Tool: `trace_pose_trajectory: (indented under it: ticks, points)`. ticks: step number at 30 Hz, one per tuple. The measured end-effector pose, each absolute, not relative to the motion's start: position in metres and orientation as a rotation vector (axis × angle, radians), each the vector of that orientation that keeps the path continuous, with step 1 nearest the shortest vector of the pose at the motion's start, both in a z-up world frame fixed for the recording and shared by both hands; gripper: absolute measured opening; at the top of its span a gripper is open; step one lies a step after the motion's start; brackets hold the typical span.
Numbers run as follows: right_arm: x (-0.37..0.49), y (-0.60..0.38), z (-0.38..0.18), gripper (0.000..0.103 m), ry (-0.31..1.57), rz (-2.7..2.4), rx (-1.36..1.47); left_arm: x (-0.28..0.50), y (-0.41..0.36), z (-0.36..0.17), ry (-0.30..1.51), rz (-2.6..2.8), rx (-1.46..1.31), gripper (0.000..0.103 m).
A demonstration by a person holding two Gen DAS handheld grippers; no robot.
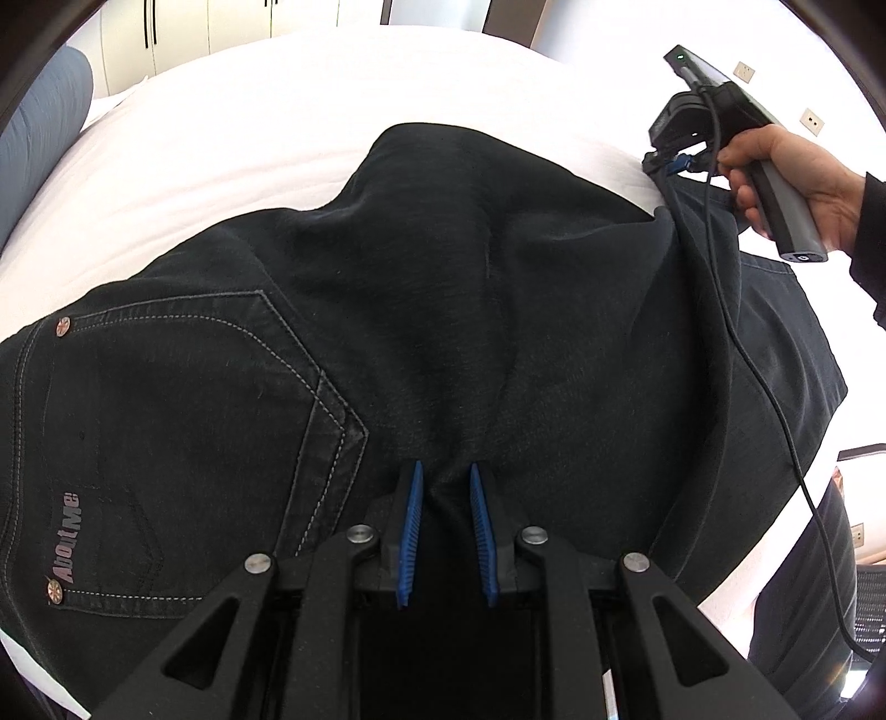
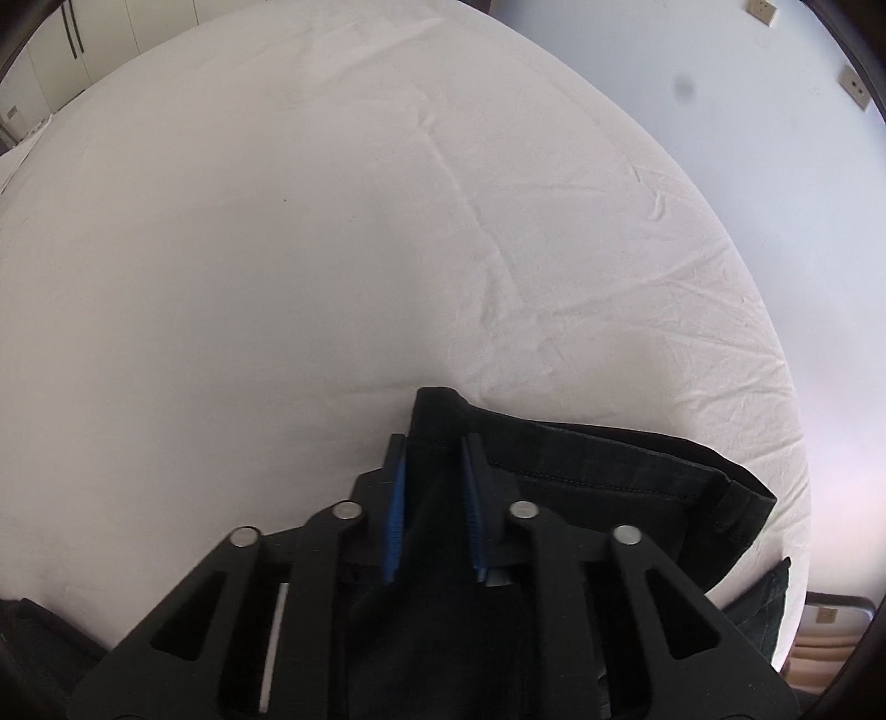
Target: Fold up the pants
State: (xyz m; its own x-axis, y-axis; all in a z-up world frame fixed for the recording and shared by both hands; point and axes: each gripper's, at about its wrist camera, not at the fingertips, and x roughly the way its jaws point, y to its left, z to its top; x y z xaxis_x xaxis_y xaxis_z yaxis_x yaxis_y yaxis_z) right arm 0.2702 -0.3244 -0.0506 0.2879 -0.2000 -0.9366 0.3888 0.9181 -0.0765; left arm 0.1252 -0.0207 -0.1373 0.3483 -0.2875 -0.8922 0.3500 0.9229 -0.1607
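Black jeans [image 1: 443,277] lie spread on a white bed [image 1: 249,127], the back pocket [image 1: 183,410] with grey stitching and a logo at the left. My left gripper [image 1: 446,465] is shut on a bunched ridge of the denim near the seat, which runs between its blue pads [image 1: 412,526]. At the upper right a hand [image 1: 803,183] holds my right gripper [image 1: 673,163] at the end of a leg. In the right wrist view that gripper [image 2: 432,437] is shut on the stitched hem [image 2: 609,459], with the leg cloth filling the space between the pads.
White sheet [image 2: 277,249] stretches ahead of the hem. The bed's edge [image 2: 786,387] curves down the right side. A black cable [image 1: 764,387] hangs from the right gripper over the jeans. A blue-grey pillow [image 1: 44,127] lies far left. Cupboards [image 1: 183,33] stand behind the bed.
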Motion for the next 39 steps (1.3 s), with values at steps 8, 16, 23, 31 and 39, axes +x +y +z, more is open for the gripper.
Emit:
trace_pose_trajectory:
  ticks: [8,16,23,31,39]
  points:
    - [0.218,-0.363,0.007,0.003,1.012,-0.326,0.332,0.125,-0.025,-0.137,1.154,-0.403,0.054,0.02]
    - [0.059,-0.428,0.049,0.003,0.774,-0.376,0.565,0.135,-0.016,-0.137,1.188,-0.411,0.0,0.02]
    - [-0.047,-0.466,-0.018,0.003,0.763,-0.487,0.847,0.148,-0.011,-0.133,1.229,-0.392,-0.026,0.02]
    - [-0.08,-0.469,-0.057,0.003,0.722,-0.5,1.012,0.144,-0.021,-0.118,1.224,-0.37,-0.004,0.035]
    - [-0.122,-0.472,-0.071,0.003,0.713,-0.461,1.097,0.139,-0.024,-0.117,1.223,-0.37,0.011,0.047]
